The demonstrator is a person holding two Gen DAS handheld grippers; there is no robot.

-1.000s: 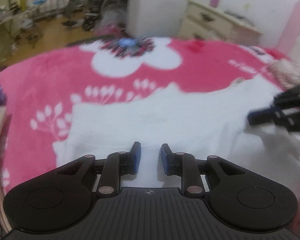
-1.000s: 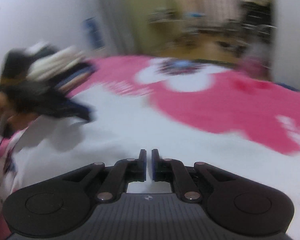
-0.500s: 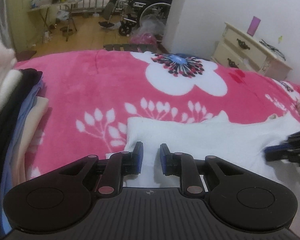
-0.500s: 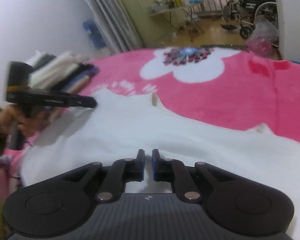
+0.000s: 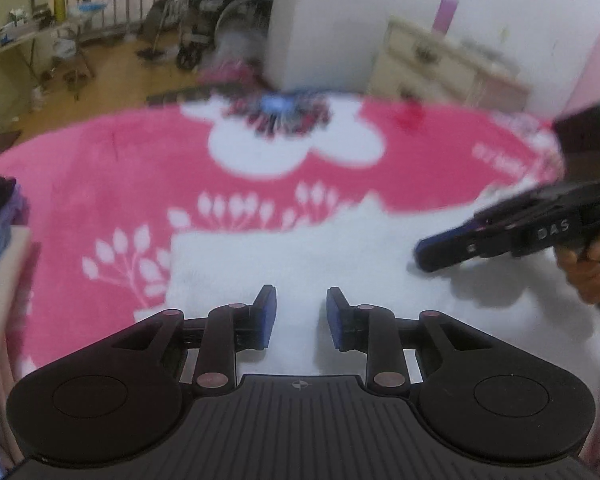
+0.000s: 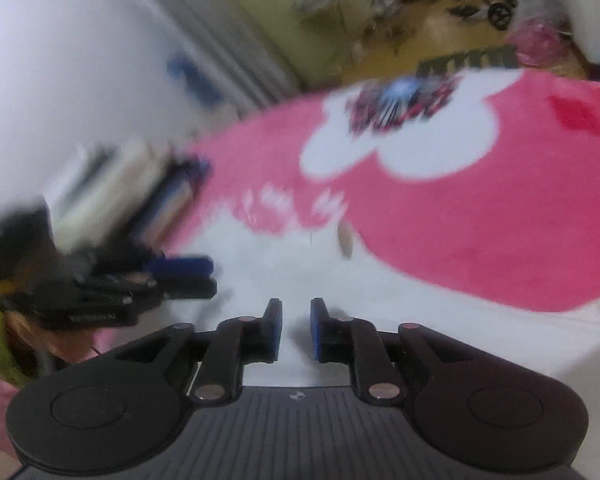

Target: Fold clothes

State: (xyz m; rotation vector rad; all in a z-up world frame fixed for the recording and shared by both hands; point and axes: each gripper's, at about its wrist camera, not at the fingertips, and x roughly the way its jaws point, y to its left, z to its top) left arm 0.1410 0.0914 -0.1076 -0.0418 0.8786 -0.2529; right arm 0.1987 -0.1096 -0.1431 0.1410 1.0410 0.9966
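One white garment (image 5: pixel 300 248) lies beneath both the left gripper (image 5: pixel 301 312) and right gripper (image 6: pixel 296 330), whose jaws are parting, empty.

Two black handheld grippers, blue pads on the fingertips.

The left gripper (image 5: pixel 301 316) shows a ribbed black deck with a small round emblem at its front edge, two rounded housings with circular insets either side, and slim black linkage arms pinned with coppery rivets, ending in blue pads (image 5: pixel 267 316). The right gripper (image 6: pixel 296 330) is built the same. From the left wrist view its side carries white lettering, blurred, a small green light glows on the black box above it, and a hand (image 5: pixel 588 258) wraps the black handle.
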